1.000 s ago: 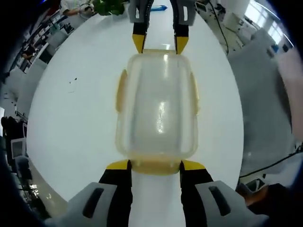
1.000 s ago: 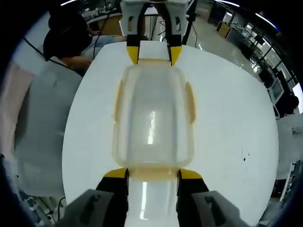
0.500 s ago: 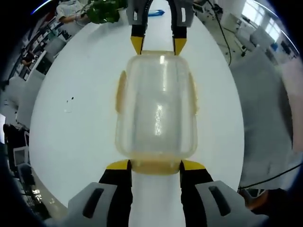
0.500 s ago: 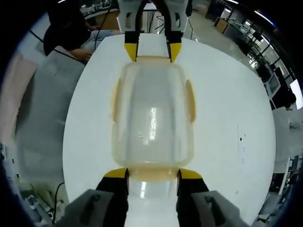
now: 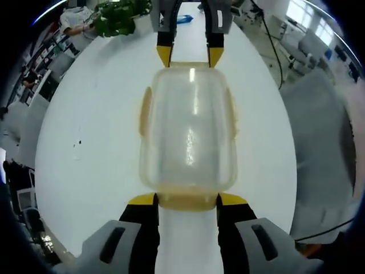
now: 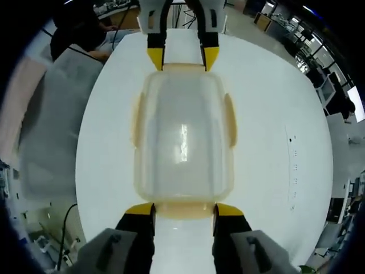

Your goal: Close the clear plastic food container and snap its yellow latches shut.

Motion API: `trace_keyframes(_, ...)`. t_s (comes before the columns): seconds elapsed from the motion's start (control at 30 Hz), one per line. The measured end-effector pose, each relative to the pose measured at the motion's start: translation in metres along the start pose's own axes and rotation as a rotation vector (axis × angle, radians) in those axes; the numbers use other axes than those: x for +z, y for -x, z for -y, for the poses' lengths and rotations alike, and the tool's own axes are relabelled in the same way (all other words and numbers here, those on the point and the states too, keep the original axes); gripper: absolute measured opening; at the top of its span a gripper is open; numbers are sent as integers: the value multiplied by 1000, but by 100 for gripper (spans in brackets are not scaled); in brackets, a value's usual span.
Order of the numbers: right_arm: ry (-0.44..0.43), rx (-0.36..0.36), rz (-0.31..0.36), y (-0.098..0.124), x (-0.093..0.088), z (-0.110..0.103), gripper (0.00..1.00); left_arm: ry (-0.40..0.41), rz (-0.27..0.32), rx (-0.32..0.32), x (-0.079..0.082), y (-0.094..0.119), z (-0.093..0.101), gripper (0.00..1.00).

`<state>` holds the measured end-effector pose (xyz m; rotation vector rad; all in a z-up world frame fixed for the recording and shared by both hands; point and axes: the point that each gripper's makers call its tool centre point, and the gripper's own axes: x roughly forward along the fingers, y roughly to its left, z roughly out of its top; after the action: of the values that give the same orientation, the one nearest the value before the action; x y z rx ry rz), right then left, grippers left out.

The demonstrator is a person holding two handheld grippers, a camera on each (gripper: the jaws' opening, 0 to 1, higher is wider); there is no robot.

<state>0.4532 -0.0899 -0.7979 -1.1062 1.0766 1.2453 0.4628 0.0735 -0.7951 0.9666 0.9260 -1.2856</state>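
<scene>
Left hand-held gripper (image 5: 186, 199), right hand-held gripper (image 6: 183, 210): jaws spread, flanking container's (image 5: 188, 128) end latches | white bench (image 5: 91, 148), office, plant (image 5: 117, 16) | container unmoved; cameras shifted slightly.

No legible text, label, brand, number or sign is showing in either view. The clear container (image 5: 188, 128) is bearing no readable marking on its lid or yellow latches, and the white tabletop (image 5: 91, 142) is carrying only small dark specks, too small to be read as characters.
</scene>
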Motion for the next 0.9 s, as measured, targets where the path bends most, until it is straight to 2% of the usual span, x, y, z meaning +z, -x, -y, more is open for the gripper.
trace_keyframes(0.33, -22, 15, -24, 1, -27, -2, 37, -14, 17, -13, 24, -12, 1, 37)
trace_keyframes(0.9, -13, 28, -42, -3, -42, 2, 37, 4, 27, -19, 35, -24, 1, 37)
